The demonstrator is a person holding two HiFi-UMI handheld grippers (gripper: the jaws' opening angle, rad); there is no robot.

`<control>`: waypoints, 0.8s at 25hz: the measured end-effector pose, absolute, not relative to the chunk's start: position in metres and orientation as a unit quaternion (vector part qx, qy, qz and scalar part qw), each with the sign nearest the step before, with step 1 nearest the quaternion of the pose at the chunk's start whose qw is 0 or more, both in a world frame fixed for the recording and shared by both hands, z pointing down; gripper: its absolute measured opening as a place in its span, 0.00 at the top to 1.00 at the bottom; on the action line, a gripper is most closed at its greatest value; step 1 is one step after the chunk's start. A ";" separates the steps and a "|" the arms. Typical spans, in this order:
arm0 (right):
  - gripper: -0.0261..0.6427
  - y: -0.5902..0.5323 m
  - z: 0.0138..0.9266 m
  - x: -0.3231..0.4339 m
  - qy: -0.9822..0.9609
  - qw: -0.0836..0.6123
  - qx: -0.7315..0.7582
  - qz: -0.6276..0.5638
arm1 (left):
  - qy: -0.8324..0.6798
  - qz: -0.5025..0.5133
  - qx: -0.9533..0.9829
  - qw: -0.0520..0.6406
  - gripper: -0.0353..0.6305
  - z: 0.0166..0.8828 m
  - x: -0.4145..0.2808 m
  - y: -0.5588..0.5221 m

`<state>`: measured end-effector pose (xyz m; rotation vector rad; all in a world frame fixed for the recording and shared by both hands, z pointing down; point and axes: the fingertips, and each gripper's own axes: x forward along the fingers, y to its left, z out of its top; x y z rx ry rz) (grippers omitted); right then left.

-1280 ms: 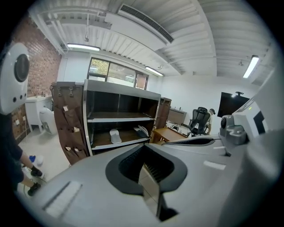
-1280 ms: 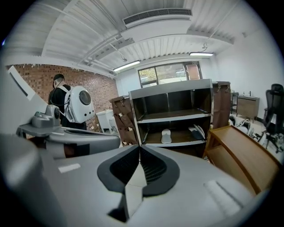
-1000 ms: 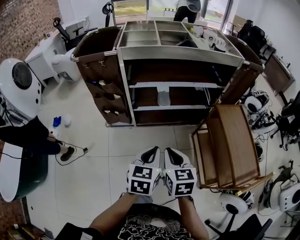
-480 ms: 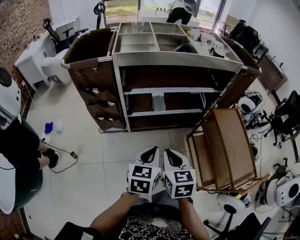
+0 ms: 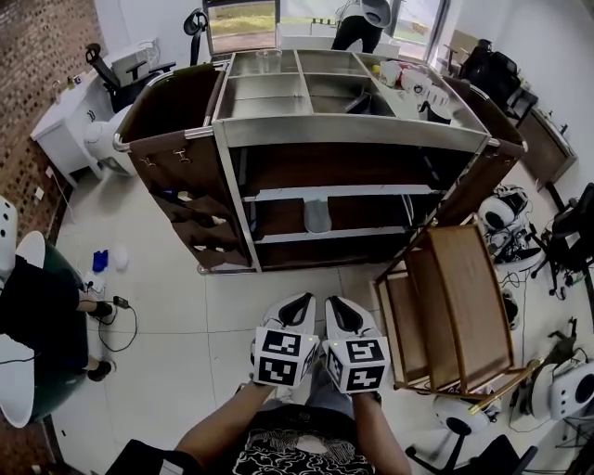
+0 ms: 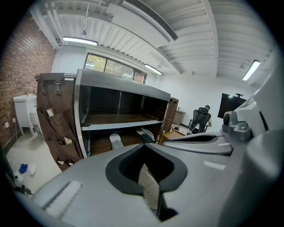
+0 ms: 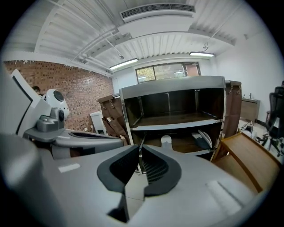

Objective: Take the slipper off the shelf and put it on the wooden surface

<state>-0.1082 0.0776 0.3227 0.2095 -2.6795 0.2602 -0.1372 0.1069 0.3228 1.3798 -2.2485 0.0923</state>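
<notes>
Both claws are pressed together and empty: from the left claw (image 5: 301, 301) and the right claw (image 5: 335, 303) alike, we see the slipper (image 5: 316, 215) well ahead on the lower shelf (image 5: 371, 232), its length pointing toward us.

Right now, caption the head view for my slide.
Side by side, left gripper and right gripper, jaws shut, face the cart; slipper on its lower shelf, wooden rack at right.

Workshop room, pale tiled floor (image 5: 176, 325).
Brick wall (image 5: 42, 56) at left; windows (image 5: 246, 17) at far end; ceiling strip lights (image 7: 122, 64) lit.
</notes>
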 end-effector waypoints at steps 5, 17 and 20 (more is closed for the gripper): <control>0.94 0.044 0.329 -0.139 -0.970 0.218 0.064 0.093 | -0.837 0.037 0.488 0.245 0.94 0.327 -0.170 0.082; 0.94 -0.039 0.342 -0.222 -0.969 0.233 0.020 0.079 | -0.850 0.029 0.458 0.258 0.94 0.345 -0.247 -0.007; 0.94 -0.053 0.352 -0.235 -0.968 0.238 0.014 0.084 | -0.852 0.034 0.452 0.263 0.94 0.354 -0.258 -0.020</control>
